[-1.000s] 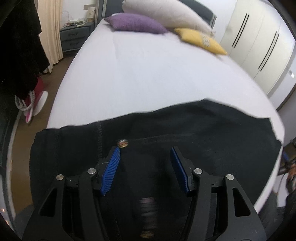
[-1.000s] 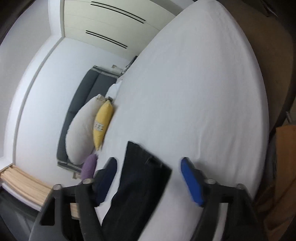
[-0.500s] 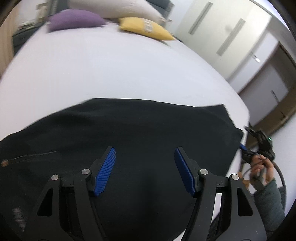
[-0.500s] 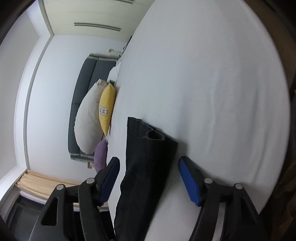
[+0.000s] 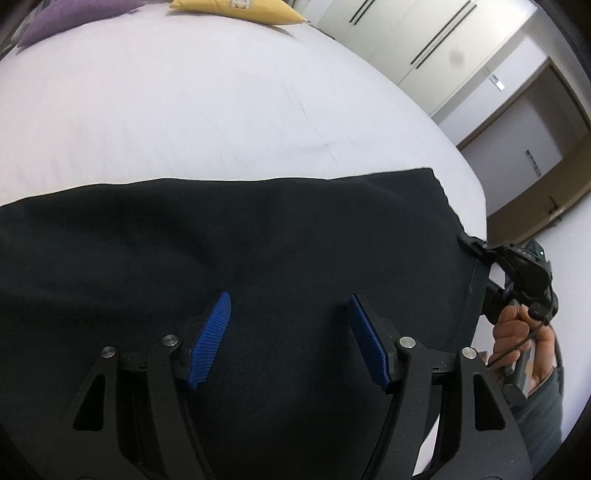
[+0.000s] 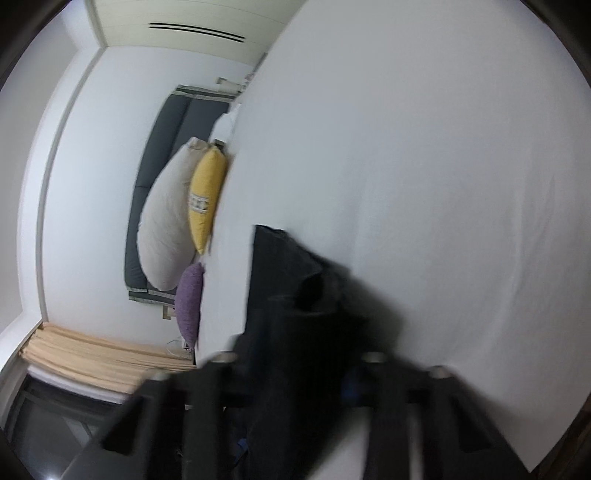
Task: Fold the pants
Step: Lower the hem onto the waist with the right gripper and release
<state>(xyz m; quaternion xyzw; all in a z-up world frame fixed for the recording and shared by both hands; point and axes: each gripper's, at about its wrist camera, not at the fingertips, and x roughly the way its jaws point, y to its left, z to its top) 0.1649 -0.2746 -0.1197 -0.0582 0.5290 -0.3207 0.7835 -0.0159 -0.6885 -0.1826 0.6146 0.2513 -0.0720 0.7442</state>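
Observation:
Black pants (image 5: 229, 236) lie flat across the near part of a white bed (image 5: 184, 110). My left gripper (image 5: 288, 332) is open just above the middle of the pants, its blue pads (image 5: 208, 338) apart and holding nothing. My right gripper (image 5: 476, 245) shows at the right in the left wrist view, at the leg-end corner of the pants. In the blurred right wrist view the pants' hem (image 6: 295, 288) bunches between my right gripper's fingers (image 6: 310, 373), which look closed on it.
A yellow pillow (image 5: 236, 9), a purple pillow (image 5: 70, 14) and a large grey pillow (image 6: 166, 229) lie at the head of the bed. White wardrobe doors (image 5: 424, 40) and a doorway (image 5: 532, 147) stand beyond the bed's right edge.
My left gripper swung right along the pants, from the waist to the middle. My right gripper moved onto the leg hem and closed; its blue pads are now covered by fabric.

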